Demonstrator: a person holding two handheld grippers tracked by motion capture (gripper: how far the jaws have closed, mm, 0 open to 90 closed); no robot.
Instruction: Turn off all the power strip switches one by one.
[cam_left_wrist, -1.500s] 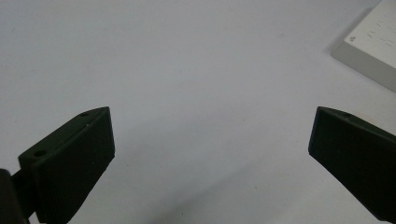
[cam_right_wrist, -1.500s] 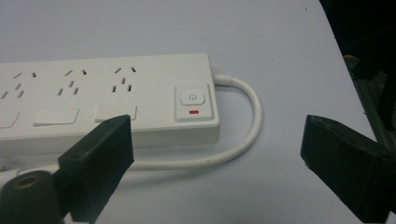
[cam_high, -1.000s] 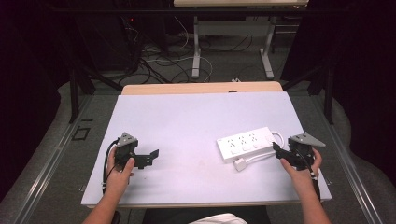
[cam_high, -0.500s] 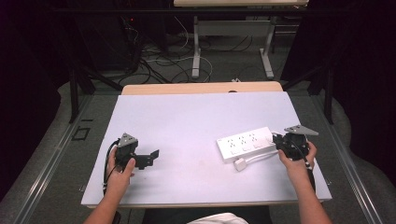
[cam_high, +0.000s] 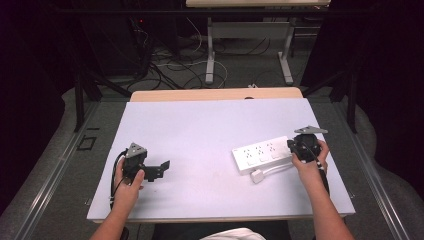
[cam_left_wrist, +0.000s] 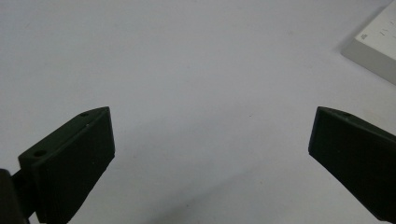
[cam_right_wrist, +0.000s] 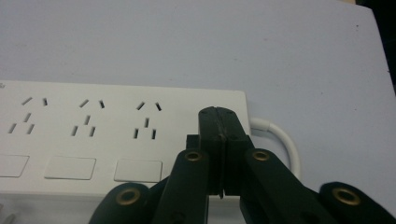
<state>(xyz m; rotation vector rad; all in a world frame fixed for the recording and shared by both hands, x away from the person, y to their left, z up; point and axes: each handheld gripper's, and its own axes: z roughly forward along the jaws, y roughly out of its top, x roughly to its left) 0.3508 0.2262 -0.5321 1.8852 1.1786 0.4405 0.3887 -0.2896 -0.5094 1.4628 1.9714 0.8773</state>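
Both grippers are hovering: right gripper (cam_right_wrist: 223, 122), jaws just closing together on nothing, is now poised over the power strip (cam_high: 261, 155) at the table's (cam_high: 200, 125) right side, likely to press; left gripper (cam_high: 161, 169) is idling, jaws apart.

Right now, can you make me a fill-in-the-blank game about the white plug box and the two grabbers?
1. The right gripper has its jaws ____ over one end of the power strip.
2. The left gripper has its jaws wide ____, with nothing between them.
3. The power strip has ____ sets of sockets in a row.
4. The power strip's cable is ____ in colour.

Missing words: shut, open, three, white
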